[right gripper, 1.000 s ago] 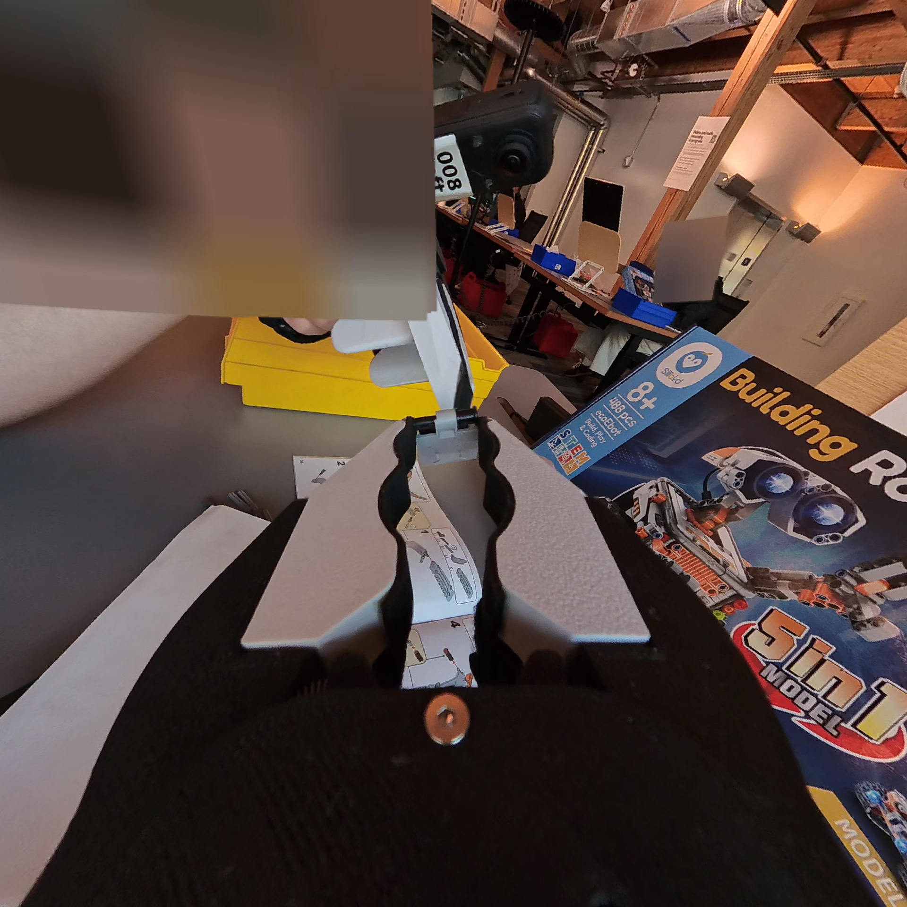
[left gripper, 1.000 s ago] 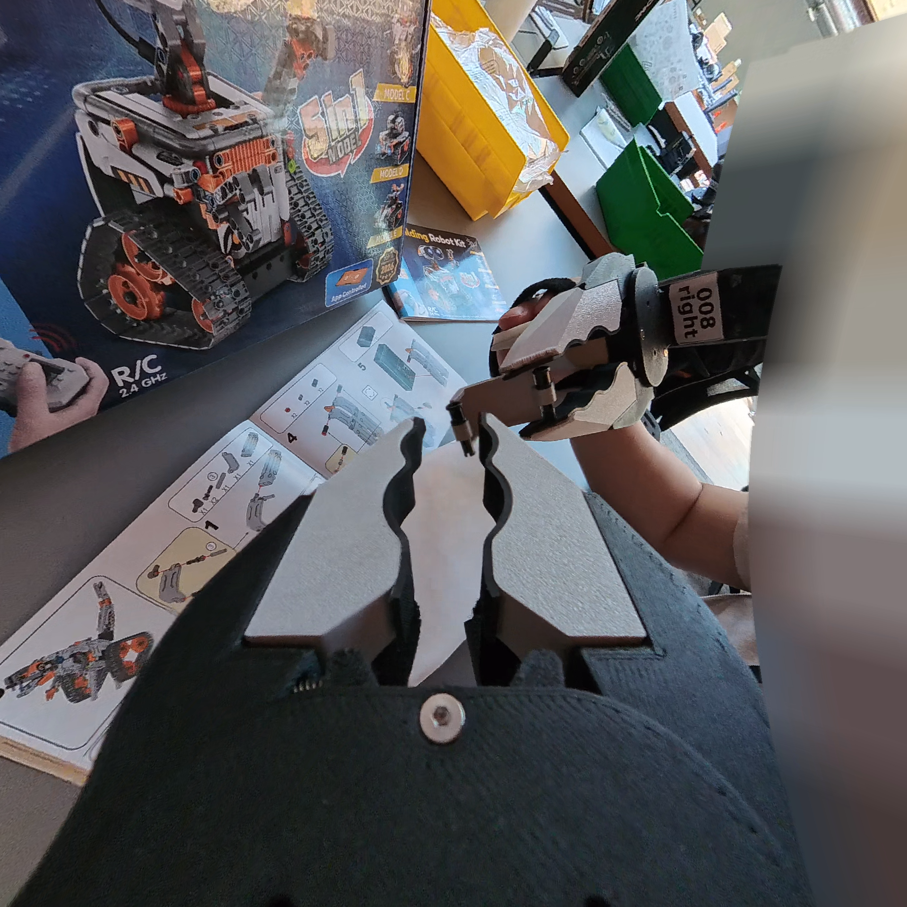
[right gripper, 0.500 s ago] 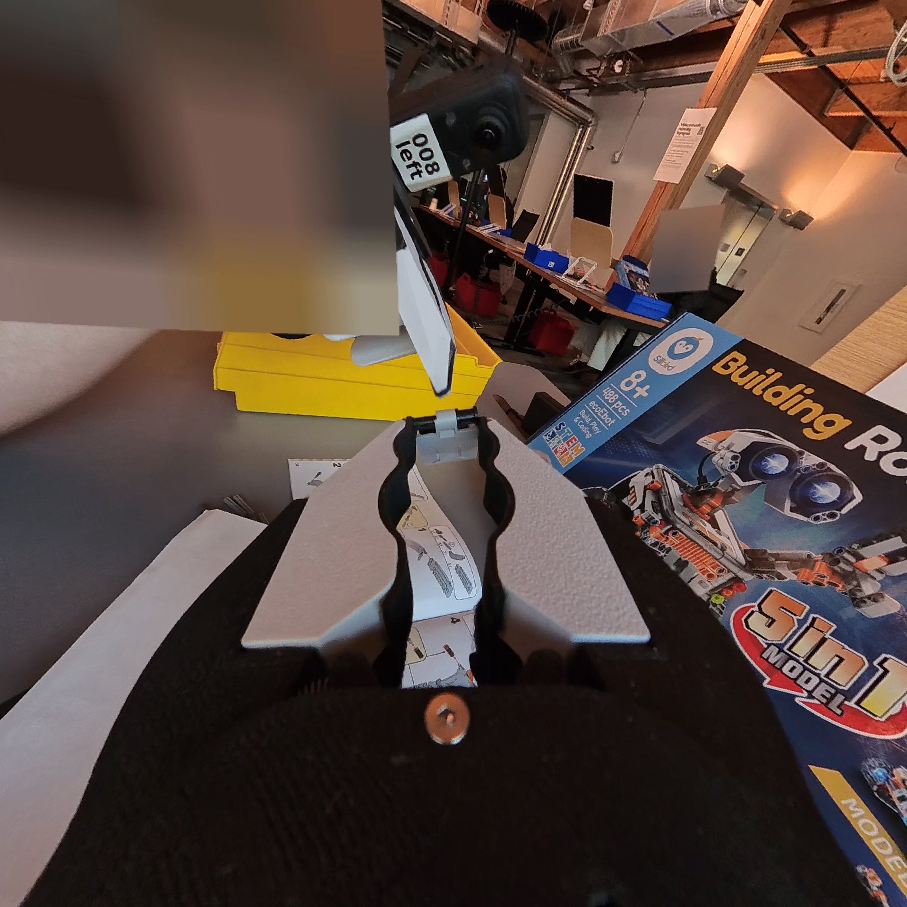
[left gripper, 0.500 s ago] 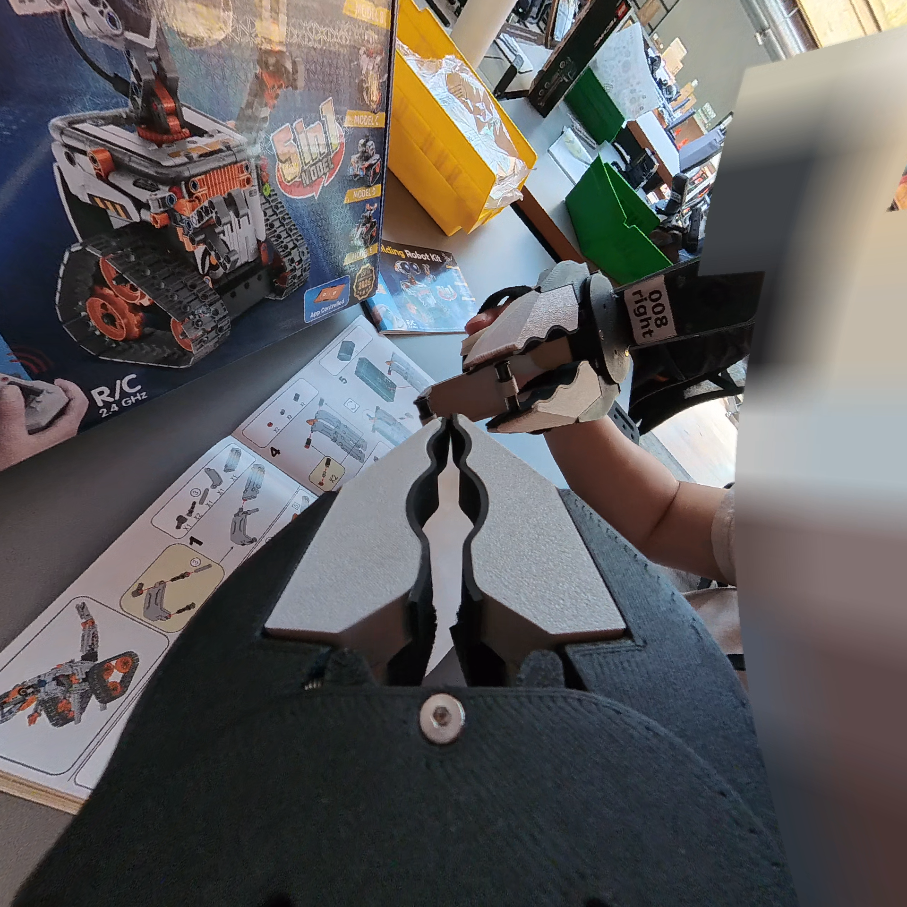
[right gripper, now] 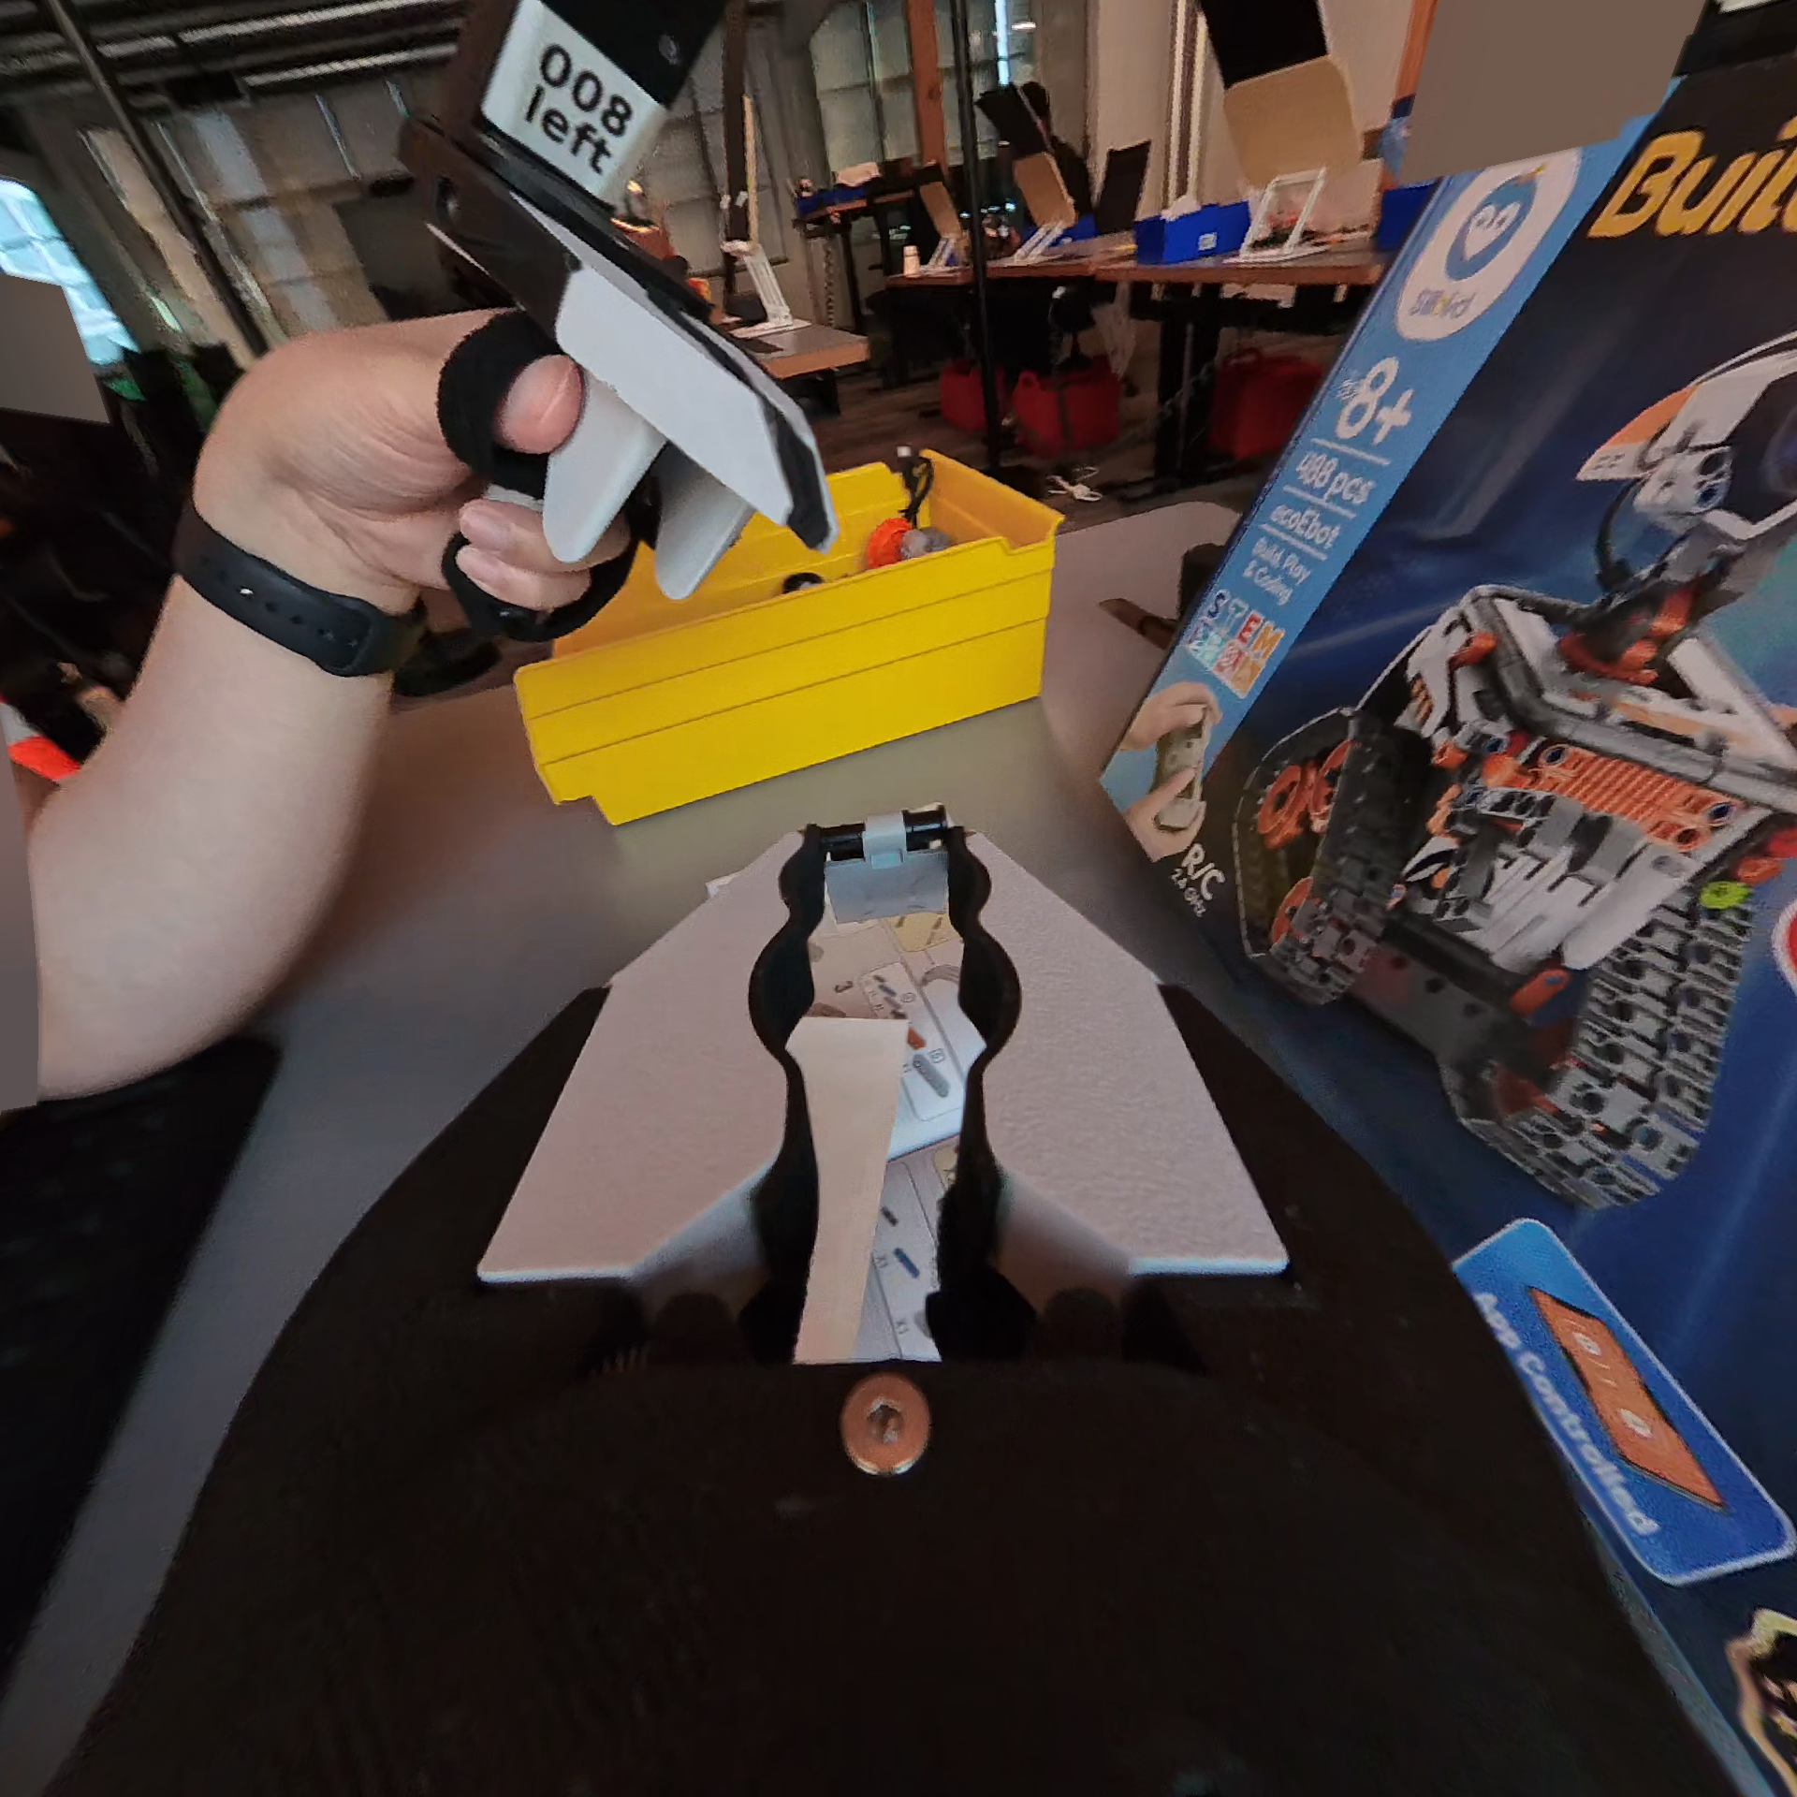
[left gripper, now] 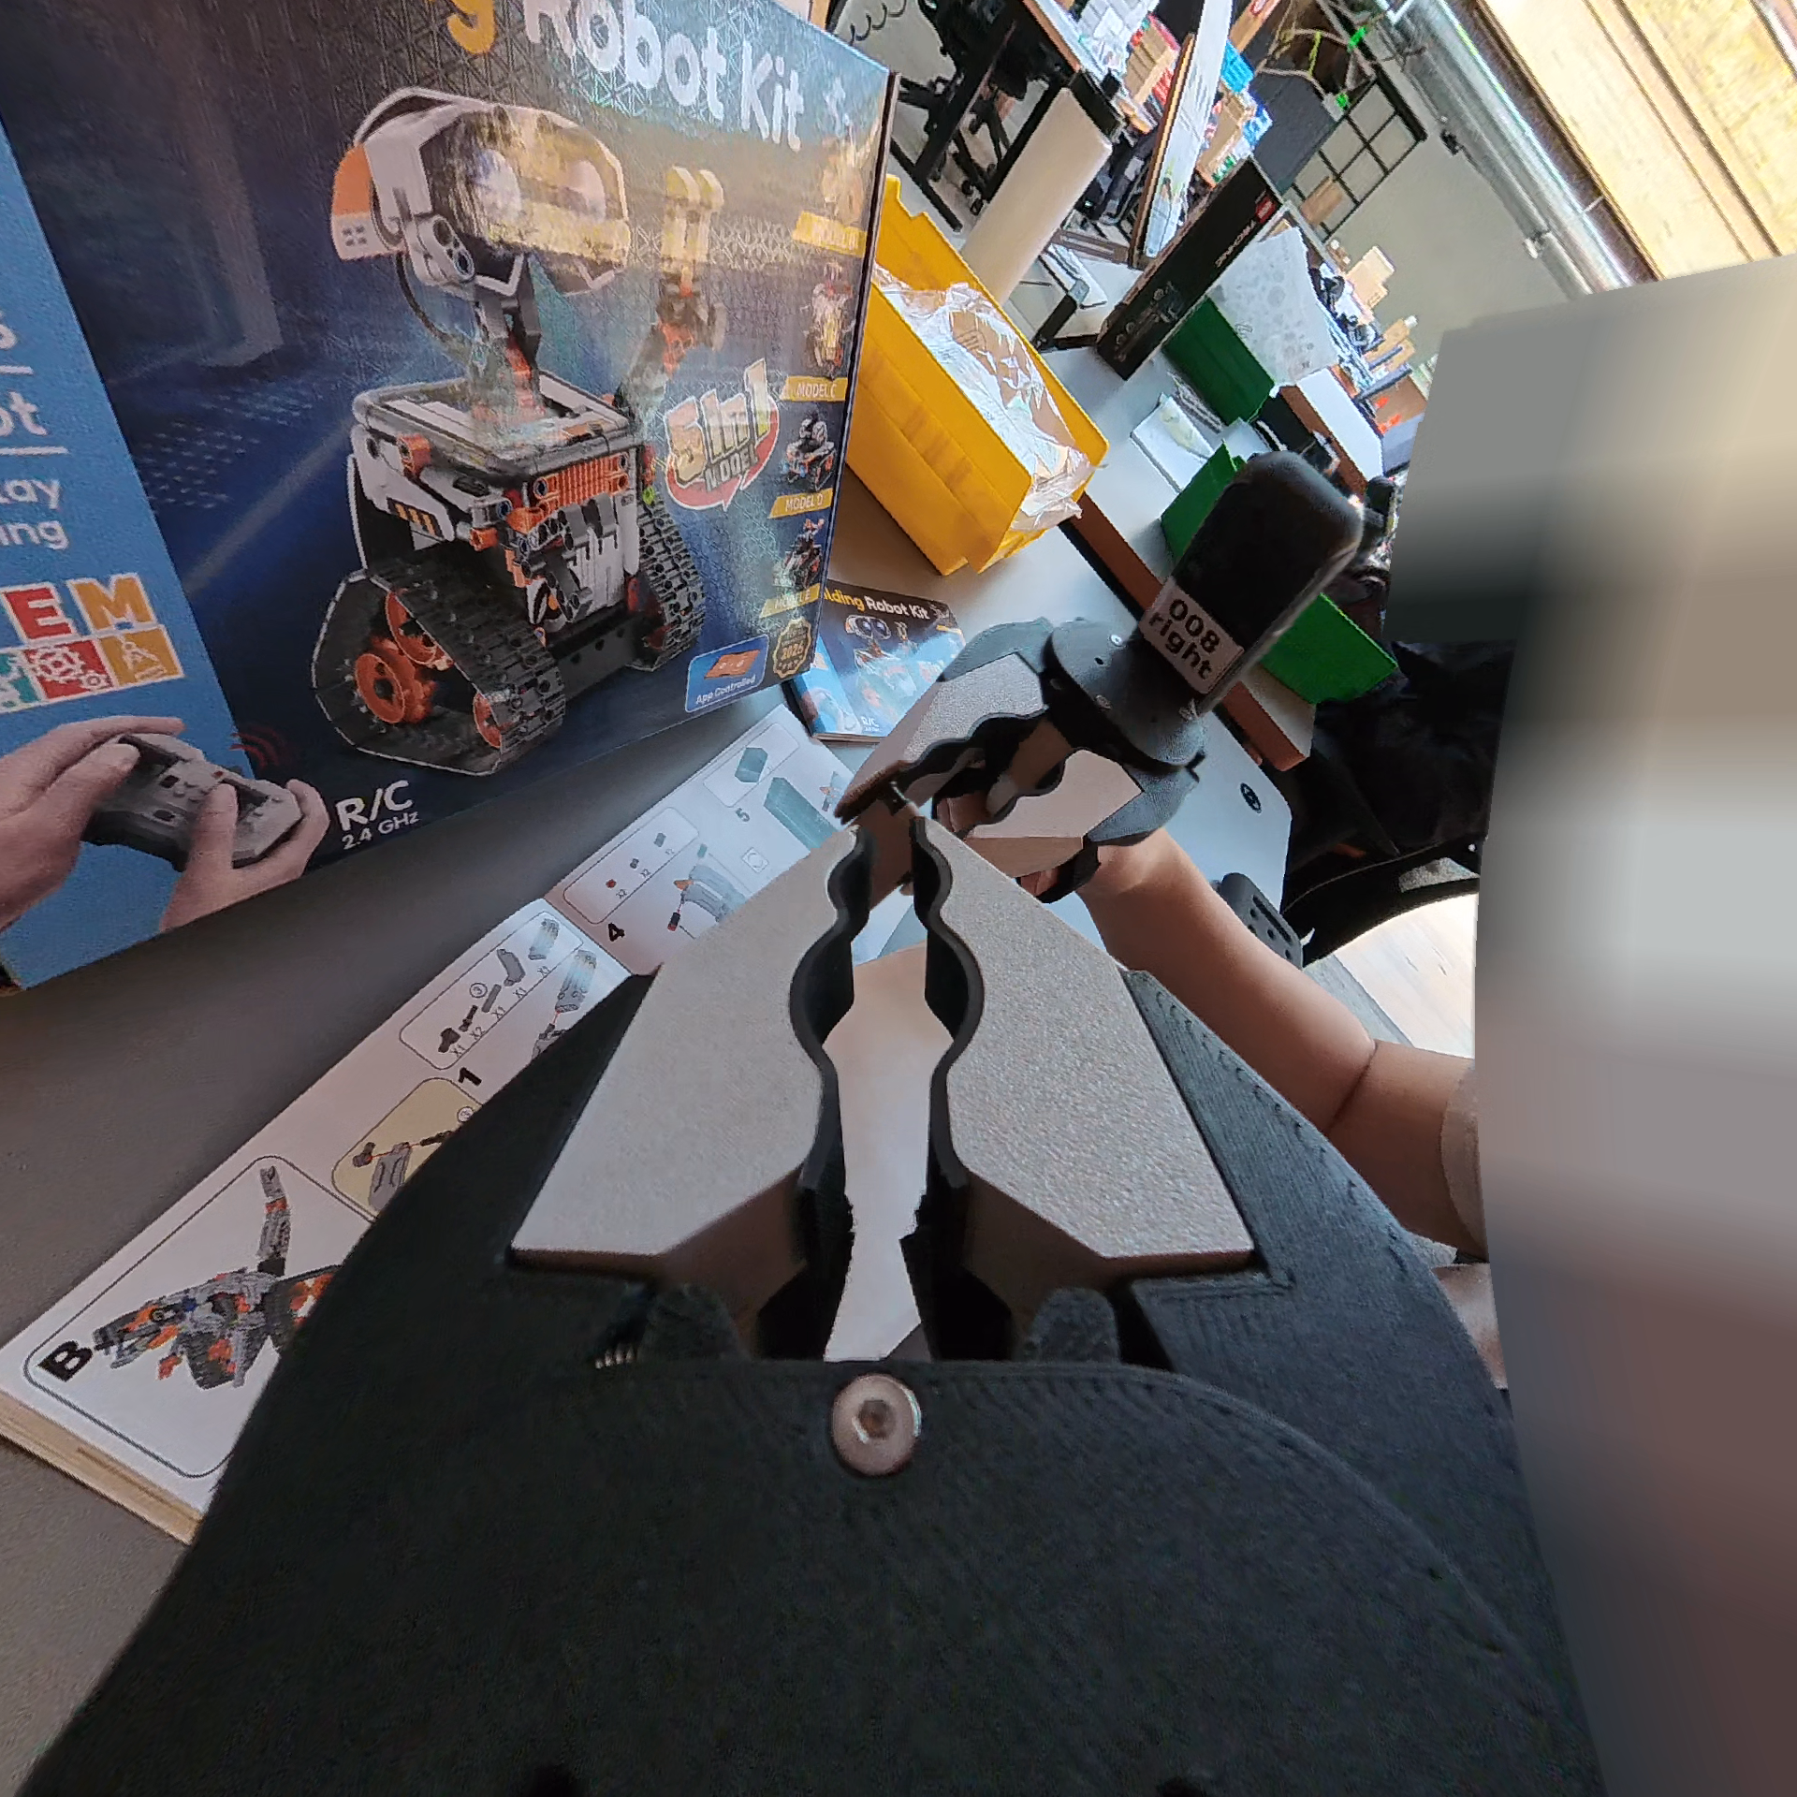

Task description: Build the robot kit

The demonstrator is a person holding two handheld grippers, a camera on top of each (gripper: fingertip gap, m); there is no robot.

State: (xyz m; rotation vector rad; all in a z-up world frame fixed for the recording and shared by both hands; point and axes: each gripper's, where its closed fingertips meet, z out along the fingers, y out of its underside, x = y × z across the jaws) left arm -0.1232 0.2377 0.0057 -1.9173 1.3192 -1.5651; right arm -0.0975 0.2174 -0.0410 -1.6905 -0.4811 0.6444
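The upright toy box point(right gripper: 1556, 778) is closing off the right side of the grey table point(right gripper: 438, 924), and the yellow bin point(right gripper: 797, 681) is bounding the far edge; open room is being left to the left and above the instruction sheet point(left gripper: 486, 1021). The left gripper point(left gripper: 887, 851), empty and now slightly re-parted, is being lifted well clear. By the right gripper point(right gripper: 883, 836) a small grey piece point(right gripper: 880, 870) is being pinched at the fingertips, above the sheet.

A blue robot-kit box point(left gripper: 438, 438) stands upright on the grey table point(right gripper: 467, 933) — open instruction booklet point(left gripper: 321, 1118) near, yellow bin point(right gripper: 778, 671) farther off.
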